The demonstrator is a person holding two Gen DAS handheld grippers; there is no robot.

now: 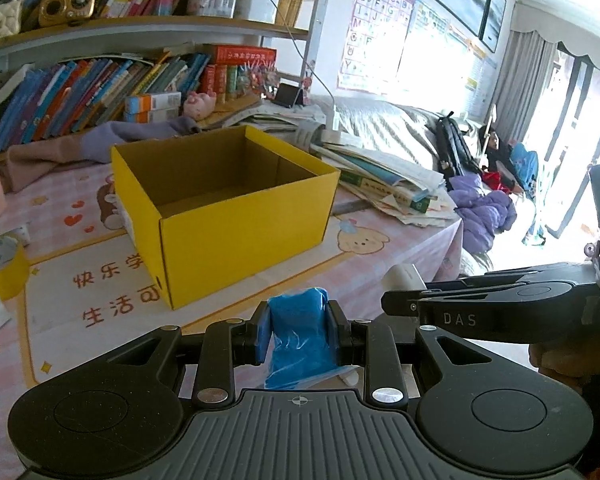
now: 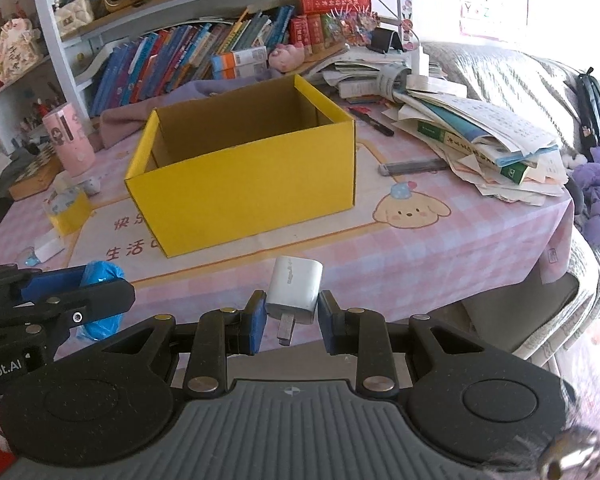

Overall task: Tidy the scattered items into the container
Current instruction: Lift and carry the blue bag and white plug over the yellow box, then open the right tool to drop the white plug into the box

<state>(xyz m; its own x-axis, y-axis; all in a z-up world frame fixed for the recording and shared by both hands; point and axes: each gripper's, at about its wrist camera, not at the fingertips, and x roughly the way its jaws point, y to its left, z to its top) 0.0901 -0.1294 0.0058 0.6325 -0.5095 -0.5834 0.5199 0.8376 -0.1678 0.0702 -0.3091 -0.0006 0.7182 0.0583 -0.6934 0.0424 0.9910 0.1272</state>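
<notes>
Between the fingers of my left gripper (image 1: 299, 334) I have a crumpled blue plastic bag (image 1: 298, 336), pinched narrow across its middle so that the soft bundle bulges above and below the pads and cannot slide out while I carry it. My right gripper (image 2: 292, 322) is closed on a white charger plug (image 2: 294, 289), the pads pressing its two flat sides near the pronged end; the prongs point back toward my hand and the rounded body sticks forward, a hold that I judge lets the plug fall clear once I let go. I carry both things side by side off the near edge of the bench (image 2: 440, 248), each gripper tilted downward, and from either wrist I can see the other gripper close alongside with its load. Straight ahead of both stands the yellow cardboard box (image 1: 236, 220), open at the top and, as far as I can see inside, showing only brown walls. It sits on the pink checked cloth, apart from my fingers and from everything I hold. Left of it a yellow tape roll (image 2: 67, 210) rests on the bench, and to the right a pile of books and papers (image 2: 484, 144) slumps toward the edge.
</notes>
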